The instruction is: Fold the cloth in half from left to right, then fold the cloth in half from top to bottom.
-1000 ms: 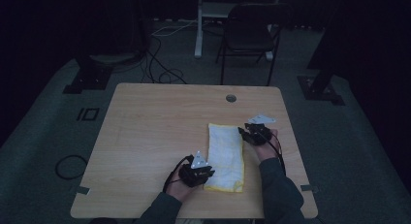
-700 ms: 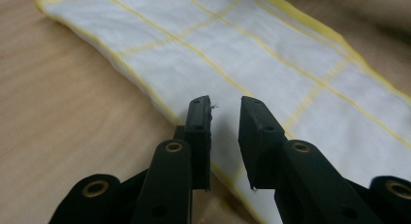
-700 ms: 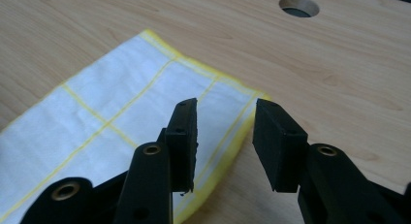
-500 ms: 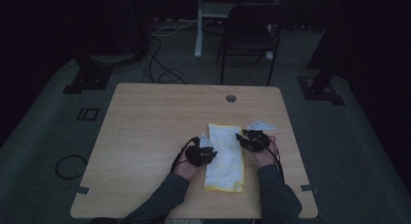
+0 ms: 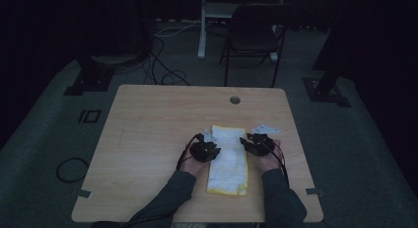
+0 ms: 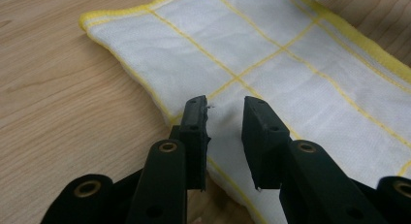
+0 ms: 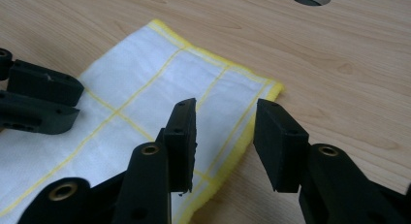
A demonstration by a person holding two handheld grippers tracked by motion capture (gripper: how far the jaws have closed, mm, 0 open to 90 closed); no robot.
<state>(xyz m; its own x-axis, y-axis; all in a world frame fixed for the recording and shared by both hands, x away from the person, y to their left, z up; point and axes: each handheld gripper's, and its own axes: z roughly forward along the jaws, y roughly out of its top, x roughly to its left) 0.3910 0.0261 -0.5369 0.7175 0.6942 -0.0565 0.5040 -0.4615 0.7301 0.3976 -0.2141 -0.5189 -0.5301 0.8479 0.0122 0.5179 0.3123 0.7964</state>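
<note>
**Cloth lies folded lengthwise, both tools loose at its long edges**

Nearest the front edge of the tabletop (image 5: pixel 157 119): two sleeved forearms (image 5: pixel 165 201) reaching in, one on each side of the cloth (image 5: pixel 227 159). Between them, the cloth's near end, a white strip with yellow border and yellow grid lines, lying flat, long axis running near to far, right of the tabletop's middle.

A little farther on, level with the strip's far half: left tool (image 5: pixel 213 148) at the left long edge, right tool (image 5: pixel 249 144) at the right long edge, facing each other across the cloth. Probably set there to work both sides at once, whether smoothing the fold or starting the next one.

Seen along the left tool (image 6: pixel 225 112): parted, jaws just been opening, hovering over the cloth (image 6: pixel 291 69) with its edge beneath the gap, nothing pinched. Reads as letting go, not taking hold.

Seen along the right tool (image 7: pixel 225 120): also parted and released, astride the yellow border near a far corner of the cloth (image 7: pixel 145 88), pads clear of the fabric.

Beyond the strip's far end: bare wood, then a round cable hole (image 5: pixel 235 99) near the far edge. Past the tabletop, on the dim floor: a dark chair (image 5: pixel 254 38).
</note>
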